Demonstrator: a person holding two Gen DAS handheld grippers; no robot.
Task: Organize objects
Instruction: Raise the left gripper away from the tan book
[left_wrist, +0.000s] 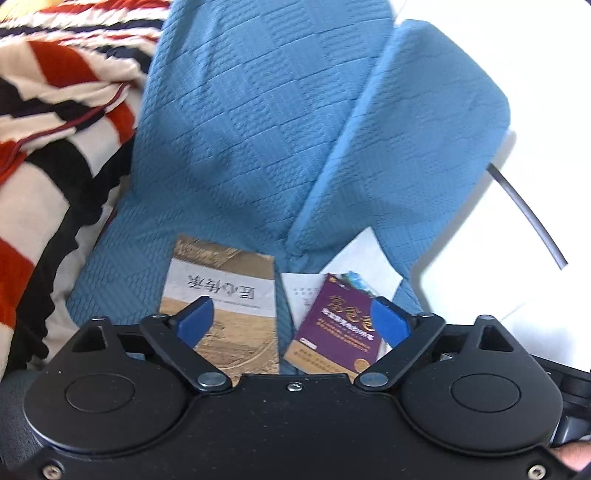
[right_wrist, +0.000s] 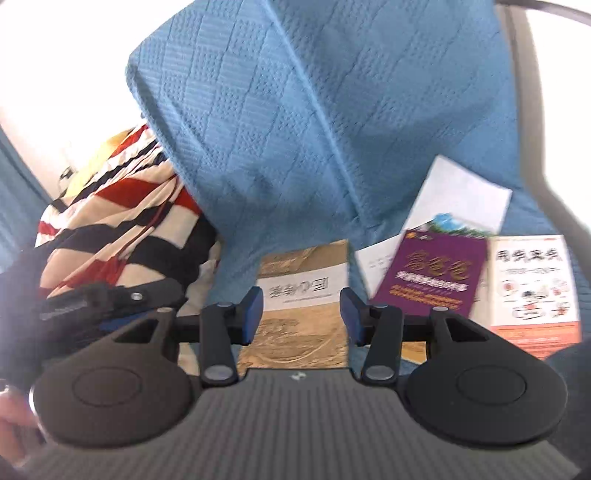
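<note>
A tan and white book (left_wrist: 225, 295) lies on the blue sofa seat, with a purple book (left_wrist: 338, 325) to its right on top of white papers (left_wrist: 354, 258). My left gripper (left_wrist: 291, 321) is open and empty, hovering over both books. In the right wrist view the tan book (right_wrist: 303, 295) lies between the open fingers of my right gripper (right_wrist: 301, 314), which is empty. The purple book (right_wrist: 439, 273) and a white and orange book (right_wrist: 532, 291) lie to its right. The left gripper's body (right_wrist: 110, 295) shows at the left.
A blue quilted sofa (left_wrist: 251, 129) with an upright cushion (left_wrist: 424, 129) fills the background. A red, white and black striped blanket (left_wrist: 48, 129) is heaped at the left, also shown in the right wrist view (right_wrist: 122, 214). A grey curved frame (left_wrist: 528, 214) runs along the right.
</note>
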